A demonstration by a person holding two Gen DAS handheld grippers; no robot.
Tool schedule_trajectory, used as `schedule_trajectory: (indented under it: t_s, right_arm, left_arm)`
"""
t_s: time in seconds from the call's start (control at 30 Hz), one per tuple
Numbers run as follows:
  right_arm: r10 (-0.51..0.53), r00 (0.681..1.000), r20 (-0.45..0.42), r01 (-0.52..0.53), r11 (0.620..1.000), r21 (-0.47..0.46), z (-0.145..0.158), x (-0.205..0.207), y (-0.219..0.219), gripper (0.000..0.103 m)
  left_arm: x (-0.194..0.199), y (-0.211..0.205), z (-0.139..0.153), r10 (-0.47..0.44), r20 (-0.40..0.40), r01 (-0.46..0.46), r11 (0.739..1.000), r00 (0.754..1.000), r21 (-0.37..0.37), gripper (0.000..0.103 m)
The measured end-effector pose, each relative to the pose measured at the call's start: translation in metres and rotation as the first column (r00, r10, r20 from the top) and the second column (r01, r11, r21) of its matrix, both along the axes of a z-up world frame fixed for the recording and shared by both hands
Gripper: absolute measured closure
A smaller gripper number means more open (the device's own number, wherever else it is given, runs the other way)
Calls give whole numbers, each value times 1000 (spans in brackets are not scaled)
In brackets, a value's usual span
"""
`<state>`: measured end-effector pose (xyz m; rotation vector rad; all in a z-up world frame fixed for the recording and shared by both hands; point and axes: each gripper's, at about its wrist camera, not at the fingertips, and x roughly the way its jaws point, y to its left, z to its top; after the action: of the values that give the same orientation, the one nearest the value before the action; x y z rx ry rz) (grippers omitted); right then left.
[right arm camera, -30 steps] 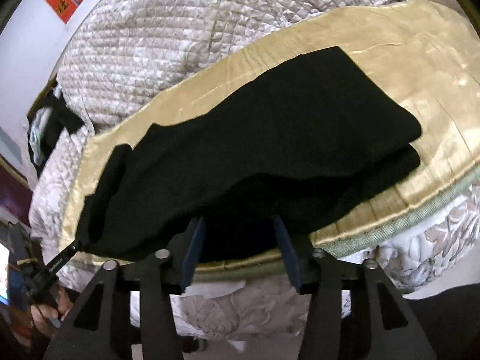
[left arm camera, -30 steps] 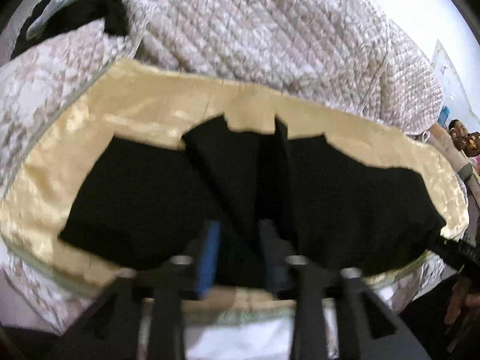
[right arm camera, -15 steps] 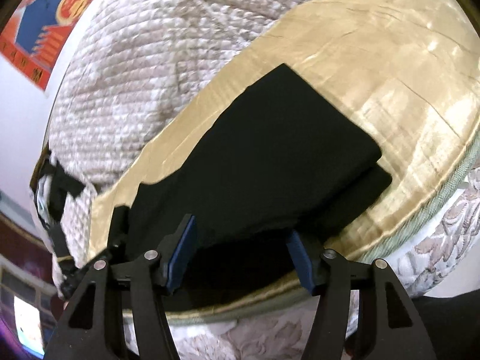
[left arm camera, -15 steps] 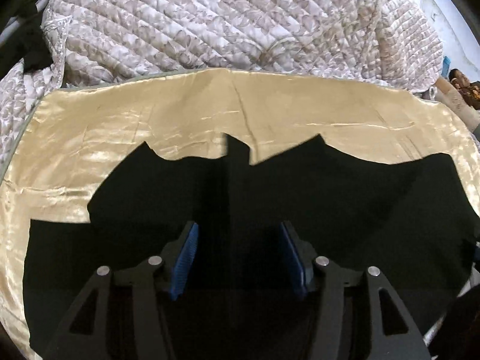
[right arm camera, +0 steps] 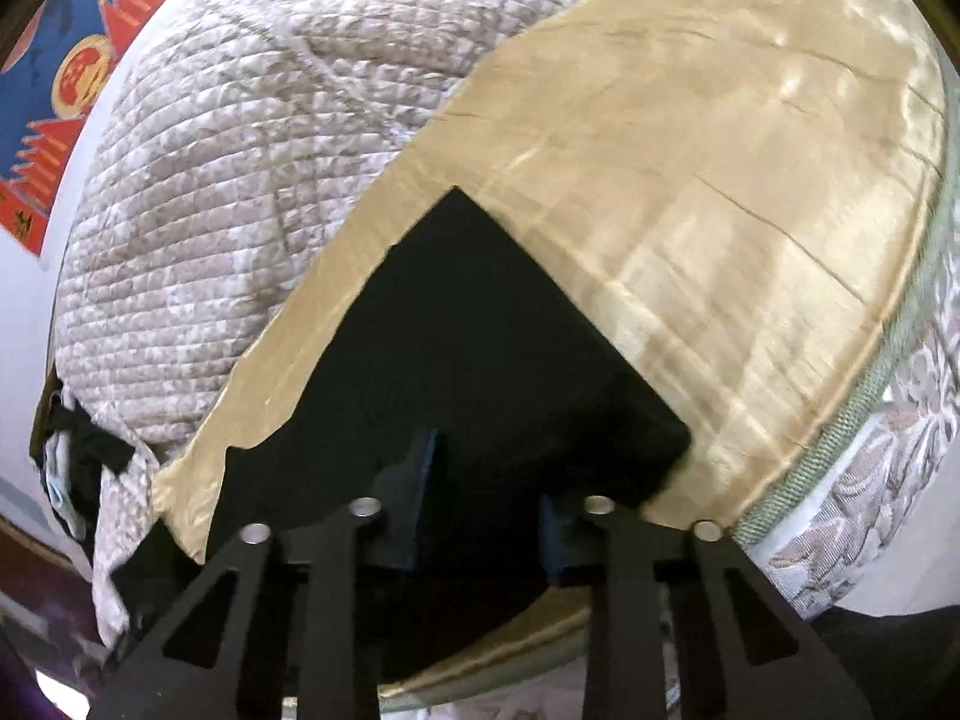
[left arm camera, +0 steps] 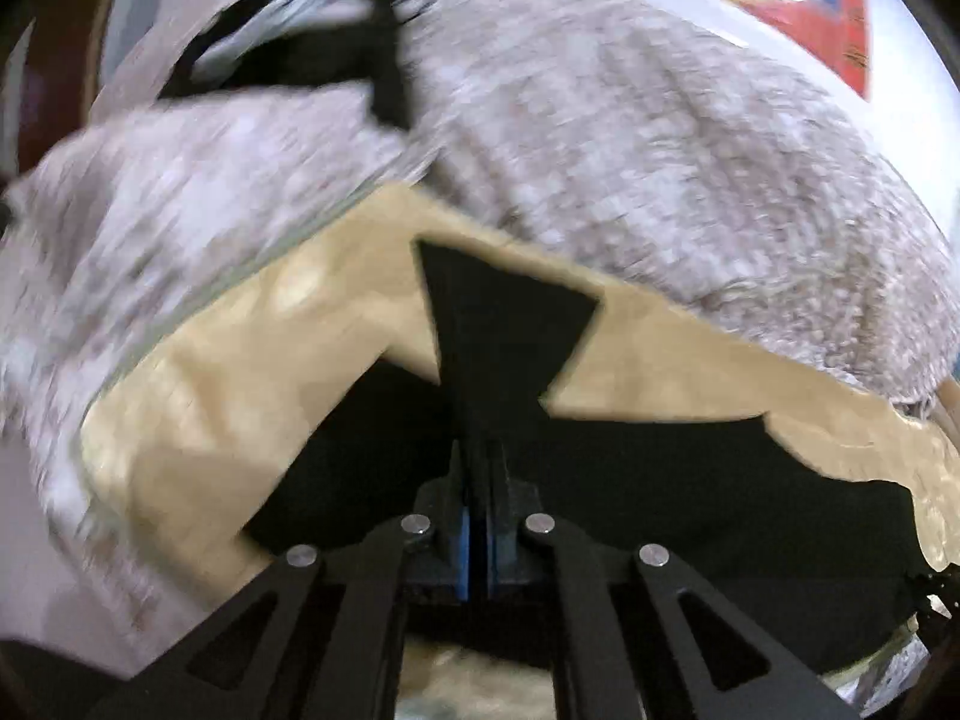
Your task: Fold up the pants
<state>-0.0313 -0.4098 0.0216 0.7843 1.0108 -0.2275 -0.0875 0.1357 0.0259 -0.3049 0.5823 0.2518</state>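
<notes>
Black cloth, the dark soft fabric pants [left arm camera: 600, 462], lies spread on the shiny gold satin sheet [left arm camera: 252, 372] that covers the bed, near its front edge. In the left wrist view a raised fold of the pants runs straight up from the left gripper [left arm camera: 478, 468], whose blue-padded fingers [left arm camera: 461, 546] are pressed together with the black cloth pinched between them; a squared flap of the pants stands out beyond it against the gold. This view is blurred at its edges. In the right wrist view the pants [right arm camera: 480, 360] show as a broad dark shape with one sharp corner pointing up the bed and another toward the sheet's right side. The right gripper [right arm camera: 489, 480] sits low over the near edge of the pants with its fingers [right arm camera: 427, 462] set apart; black cloth fills the gap between them, and I cannot tell whether they touch it. Behind the sheet [right arm camera: 720, 180] a pale quilted beige bedspread [right arm camera: 240, 150] is heaped toward the wall. A green corded trim [right arm camera: 840, 438] edges the sheet on the right. On the wall hangs a red and blue poster [right arm camera: 66, 78], and a small dark garment [left arm camera: 288, 60] lies on the far quilt.
</notes>
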Motion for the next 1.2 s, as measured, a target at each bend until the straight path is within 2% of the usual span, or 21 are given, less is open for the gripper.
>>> schedule_trajectory:
  t_s: [0.07,0.1,0.17,0.23,0.27,0.3,0.43,0.5,0.53,0.6,0.67,0.73,0.77,0.8,0.87,0.9,0.97,1.07,1.13,1.2]
  right_arm:
    - [6,1000,1,-6,1000,-13,0,-1,1,76]
    - [12,1000,-1,-12,1000,-28,-1,-1,0,76]
    - [13,1000,-1,-13,999,-39,-2,-2,1,76]
    - [10,1000,3,-10,1000,-28,-2,-3,-1,76]
    - [9,1000,5,-9,1000,-24,-1,-3,-1,76]
    - [8,1000,7,-8,1000,-20,-2,-4,-2,76]
    - [9,1000,10,-9,1000,-22,0,-3,-1,76]
    - [13,1000,10,-12,999,-39,1,-1,0,77]
    - [15,1000,9,-15,999,-51,2,0,0,86]
    - [22,1000,6,-22,999,-46,3,3,0,90]
    - [29,1000,3,-29,999,-34,2,6,-1,91]
    - [28,999,19,-28,999,-30,7,4,-2,93]
    - [29,999,34,-28,999,-41,12,2,-1,93]
    - [38,999,34,-36,997,-68,17,0,0,93]
    - [42,999,-27,-44,995,-94,11,-1,0,93]
    - [36,998,-59,-41,996,-82,5,-1,-1,93]
    - [45,997,-64,-52,993,-110,9,-1,3,93]
    - [21,998,-66,-34,980,-194,25,-4,5,78]
    - [-29,999,-35,19,967,-253,40,-10,-2,64]
    - [-56,998,-2,53,956,-287,51,-10,-4,63]
  left_arm:
    - [-6,19,-21,35,-69,-41,995,997,-88,95]
    - [-7,30,-31,46,-104,-62,986,994,-156,94]
    - [-11,39,-40,54,-107,-78,969,993,-233,93]
    - [-14,41,-38,53,-90,-73,969,995,-237,93]
    - [-15,40,-37,55,-79,-72,969,995,-235,86]
    - [-15,42,-35,68,-100,-91,964,993,-249,84]
    - [-10,45,-40,90,-113,-115,964,990,-241,83]
    - [-3,40,-37,86,-120,-109,974,989,-197,92]
    - [4,36,-34,77,-129,-98,982,989,-162,98]
    - [14,31,-29,61,-131,-78,989,989,-129,99]
    - [16,31,-17,60,-104,-72,990,993,-120,99]
    - [10,27,-3,63,-51,-66,996,997,-59,99]
    - [10,26,-4,62,-58,-64,997,996,-36,99]
    - [12,27,-12,75,-106,-78,997,992,-28,99]
    - [18,34,-30,92,-214,-105,993,972,-46,97]
    - [16,37,-33,96,-216,-111,992,972,-60,94]
    - [14,39,-23,123,-205,-132,991,971,-29,93]
    - [12,51,-12,184,-192,-190,982,964,-12,82]
    - [14,61,-5,208,-182,-216,976,961,-25,75]
    - [23,65,2,177,-168,-188,981,970,-49,66]
